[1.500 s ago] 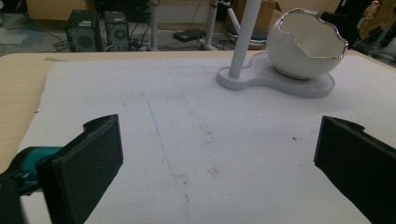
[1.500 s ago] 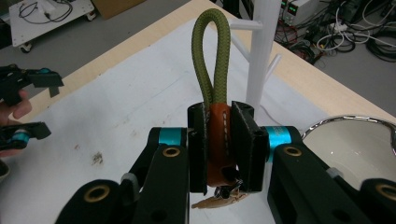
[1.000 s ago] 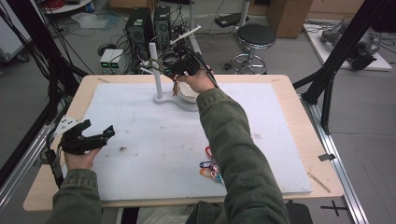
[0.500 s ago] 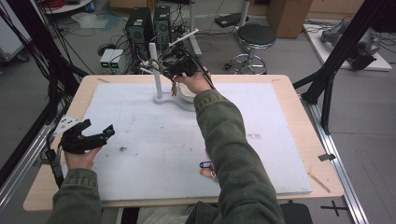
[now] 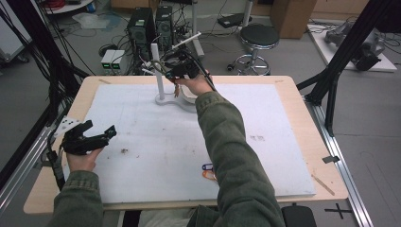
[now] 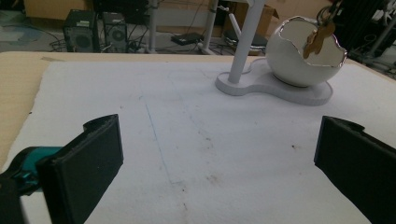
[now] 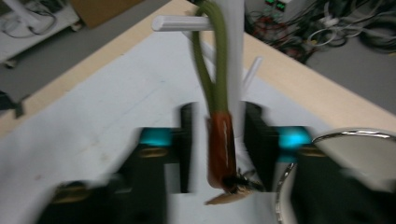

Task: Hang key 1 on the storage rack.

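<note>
Right claw (image 7: 217, 149) just opened around the key strap (image 7: 219, 149) beside white bowl (image 6: 308, 58); left claw (image 6: 219, 163) open.

You see an olive-green loop (image 7: 212, 56) on a red-brown tag (image 7: 220, 149), white stand (image 6: 243, 44), white bowl (image 6: 299, 65).

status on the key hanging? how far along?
Done: the green-loop key fob hangs by its loop from a peg of the white stand. In hand: the right gripper has just been opening, fob between the jaws but untouched. Left: more keys lie near the table's front edge; the left gripper waits open.
</note>
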The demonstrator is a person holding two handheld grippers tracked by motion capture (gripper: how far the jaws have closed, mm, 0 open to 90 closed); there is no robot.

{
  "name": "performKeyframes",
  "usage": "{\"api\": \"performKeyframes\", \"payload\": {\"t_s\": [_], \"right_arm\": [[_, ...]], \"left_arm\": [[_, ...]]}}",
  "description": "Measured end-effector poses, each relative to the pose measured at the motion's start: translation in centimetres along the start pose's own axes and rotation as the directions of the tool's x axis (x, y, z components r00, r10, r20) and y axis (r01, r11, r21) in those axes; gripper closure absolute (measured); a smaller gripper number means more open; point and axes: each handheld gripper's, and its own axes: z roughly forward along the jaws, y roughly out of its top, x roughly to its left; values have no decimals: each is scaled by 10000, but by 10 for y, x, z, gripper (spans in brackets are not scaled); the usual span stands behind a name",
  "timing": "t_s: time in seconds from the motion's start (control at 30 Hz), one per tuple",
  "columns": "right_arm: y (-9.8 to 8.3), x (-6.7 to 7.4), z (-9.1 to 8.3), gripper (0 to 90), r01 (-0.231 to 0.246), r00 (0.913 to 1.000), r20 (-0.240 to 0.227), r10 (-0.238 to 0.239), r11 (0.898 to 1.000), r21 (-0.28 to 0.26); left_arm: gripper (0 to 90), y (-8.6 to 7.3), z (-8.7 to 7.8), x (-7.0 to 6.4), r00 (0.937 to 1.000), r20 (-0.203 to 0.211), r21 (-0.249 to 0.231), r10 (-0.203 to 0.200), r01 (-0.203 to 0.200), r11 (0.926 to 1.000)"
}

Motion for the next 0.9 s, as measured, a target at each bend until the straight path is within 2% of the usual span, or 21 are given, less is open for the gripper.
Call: {"api": "performKeyframes", "payload": {"t_s": [0.03, 0.07, 0.17, 0.27, 0.33, 0.37, 0.4, 0.47, 0.53, 0.7, 0.8, 0.87, 0.9], "right_arm": [[-1, 0, -1, 433, 18, 10000, -48, -17, 10000, 45], [-1, 1, -3, 369, 113, 9999, 92, -114, 9999, 93], [-2, 1, -9, 223, -39, 9985, 547, 30, 9999, 153], [-3, 1, -17, 121, -142, 9972, 730, 130, 9998, 160], [-5, 0, -23, 101, -143, 9969, 779, 129, 9998, 168], [-5, -1, -26, 65, -126, 9971, 749, 113, 9998, 176], [-6, -2, -28, 4, -142, 9958, 909, 125, 9997, 185], [-9, -3, -33, 4, -242, 9955, 924, 210, 9991, 336], [-12, -5, -39, 4, -171, 9931, 1165, 119, 9989, 435], [-23, -10, -52, 5, -100, 9949, 1003, 52, 9988, 472], [-31, -14, -59, 4, -62, 9920, 1264, -38, 9969, 786], [-34, -16, -62, 5, 55, 9866, 1615, -214, 9951, 986], [-35, -16, -64, 5, -93, 9870, 1606, -64, 9952, 969]], "left_arm": [[17, 0, 0, 0, 10000, -6, 20, 25, -25, 10000], [17, 0, 0, 0, 10000, -2, 12, 23, -23, 10000], [17, 0, 0, -1, 10000, -3, 34, 32, -32, 10000], [17, 0, 0, -2, 10000, 38, 67, 78, -79, 9999], [17, 0, 1, -2, 9999, 35, 79, 97, -97, 9999], [17, 0, 1, -2, 10000, 27, 69, 83, -83, 9999], [17, 0, 0, -2, 10000, 13, 69, 75, -75, 9999], [17, 0, 0, -1, 10000, -7, 41, 56, -56, 10000], [17, 0, 0, -1, 10000, -37, 52, 66, -65, 10000], [17, 0, 0, -2, 10000, -10, 83, 94, -94, 9999], [17, 0, 1, -3, 9999, 13, 100, 104, -104, 9999], [17, 0, 2, -4, 10000, 10, 91, 98, -98, 9999], [17, -1, 2, -5, 9999, 29, 133, 99, -99, 9999]]}}
